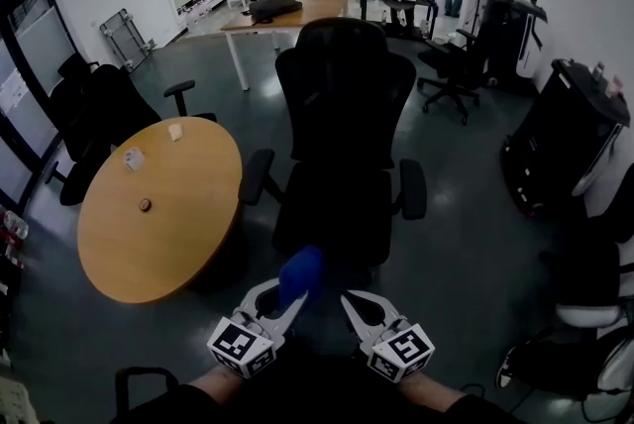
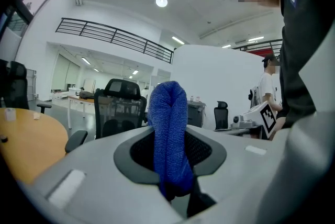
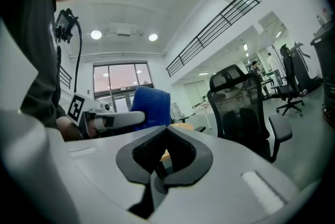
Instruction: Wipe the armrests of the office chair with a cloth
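- My left gripper (image 1: pixel 282 298) is clamped on a folded blue cloth (image 1: pixel 300 271), which stands up out of the jaws.
- My right gripper (image 1: pixel 355 305) is closed on nothing.
- The office chair (image 1: pixel 342 145) faces me at 12 o'clock.
- The table-side armrest (image 1: pixel 255 176) lies at 11 o'clock from the cloth, running roughly 12 to 6. The other armrest (image 1: pixel 413 189) is at 1 o'clock.
- Both grippers sit low, near my body, pointing at the seat.

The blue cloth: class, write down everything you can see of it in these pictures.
The blue cloth looks like soft, nubby fabric, perhaps microfibre, in plain deep blue. It is folded into a rounded hump that stands up above the left gripper, whose jaws are shut on its lower part. It is held in the air, short of the office chair, touching nothing else.
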Tool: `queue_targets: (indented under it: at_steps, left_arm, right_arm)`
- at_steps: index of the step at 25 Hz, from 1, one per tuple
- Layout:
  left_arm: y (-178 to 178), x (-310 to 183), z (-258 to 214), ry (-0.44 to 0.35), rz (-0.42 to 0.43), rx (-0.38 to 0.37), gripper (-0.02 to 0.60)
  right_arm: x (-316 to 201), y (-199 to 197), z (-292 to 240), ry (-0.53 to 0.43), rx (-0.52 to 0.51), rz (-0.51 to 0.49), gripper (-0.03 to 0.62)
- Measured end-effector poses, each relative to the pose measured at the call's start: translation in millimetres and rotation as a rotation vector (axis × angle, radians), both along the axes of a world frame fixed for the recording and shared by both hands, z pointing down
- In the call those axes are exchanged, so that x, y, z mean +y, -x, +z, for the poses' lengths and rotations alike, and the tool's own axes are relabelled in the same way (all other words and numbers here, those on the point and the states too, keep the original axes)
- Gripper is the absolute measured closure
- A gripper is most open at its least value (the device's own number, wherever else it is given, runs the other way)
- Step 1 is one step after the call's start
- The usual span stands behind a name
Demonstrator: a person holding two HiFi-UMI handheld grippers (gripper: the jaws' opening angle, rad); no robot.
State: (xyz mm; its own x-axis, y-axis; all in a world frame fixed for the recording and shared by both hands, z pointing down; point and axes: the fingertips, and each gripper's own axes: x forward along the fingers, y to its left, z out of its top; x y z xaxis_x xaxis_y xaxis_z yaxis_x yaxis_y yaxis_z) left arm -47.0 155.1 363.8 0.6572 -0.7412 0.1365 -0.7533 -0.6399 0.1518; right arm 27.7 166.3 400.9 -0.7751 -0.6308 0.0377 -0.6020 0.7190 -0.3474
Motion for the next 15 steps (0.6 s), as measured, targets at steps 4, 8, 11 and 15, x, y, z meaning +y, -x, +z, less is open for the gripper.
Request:
queue_targets:
  at_steps: [4,8,11,15]
  left_arm:
    - [25,-34,2,-0.035,-0.053,-0.015,0.456]
    - [62,-78,9,-0.075,-0.075,-0.037,0.456]
    - [96,-125,19,-0.102,-0.086,-0.051,0.457]
    - [167,-207,27,-0.106,-0.153,-0.057,0.456]
  right_arm:
    - [-14,2,7,0.019,0.029,0.011,0.591]
    - [-44,16,16,0.024,0.058,0.036,0.591]
    - [-78,29,25,0.034,0.100,0.074,0.591]
    - [-137,74,44,0.070,0.157,0.111,0.589]
